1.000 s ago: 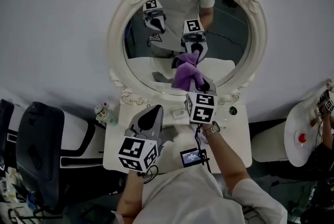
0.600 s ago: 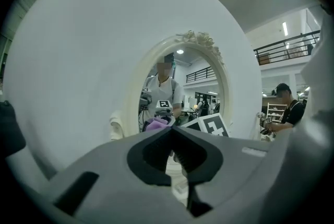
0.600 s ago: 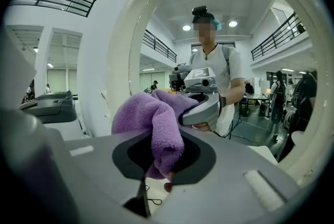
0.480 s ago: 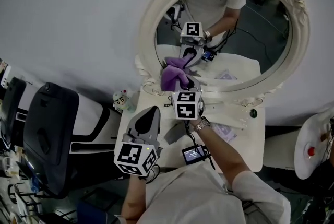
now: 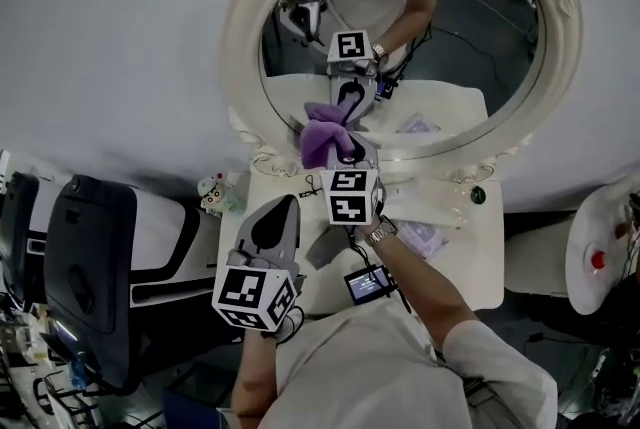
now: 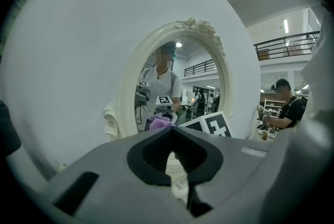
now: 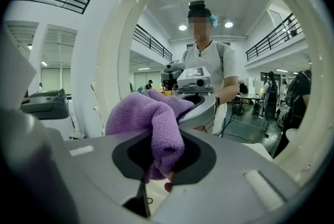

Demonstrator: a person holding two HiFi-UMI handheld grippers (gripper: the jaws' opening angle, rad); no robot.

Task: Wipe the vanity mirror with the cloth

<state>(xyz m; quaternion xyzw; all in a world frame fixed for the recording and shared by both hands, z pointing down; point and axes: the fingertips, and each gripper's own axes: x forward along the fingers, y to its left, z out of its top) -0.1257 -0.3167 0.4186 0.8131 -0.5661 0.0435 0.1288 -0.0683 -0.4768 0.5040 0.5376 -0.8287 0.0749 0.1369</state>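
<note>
Right gripper (image 7: 156, 163) clenched on purple cloth (image 7: 151, 116). Cloth bunched ahead of jaws, against vanity mirror (image 7: 250, 35) glass, reflected gripper just beyond. Head view alone shows left gripper (image 5: 281, 207) behind and left of right one, over vanity table (image 5: 470, 257). Left gripper view: own jaws together, nothing between; second person (image 6: 284, 108) far right. Cubes carry square markers.

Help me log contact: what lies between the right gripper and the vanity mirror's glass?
Only the purple cloth, clamped in the right gripper and bunched toward the mirror glass; the right gripper view shows it.
</note>
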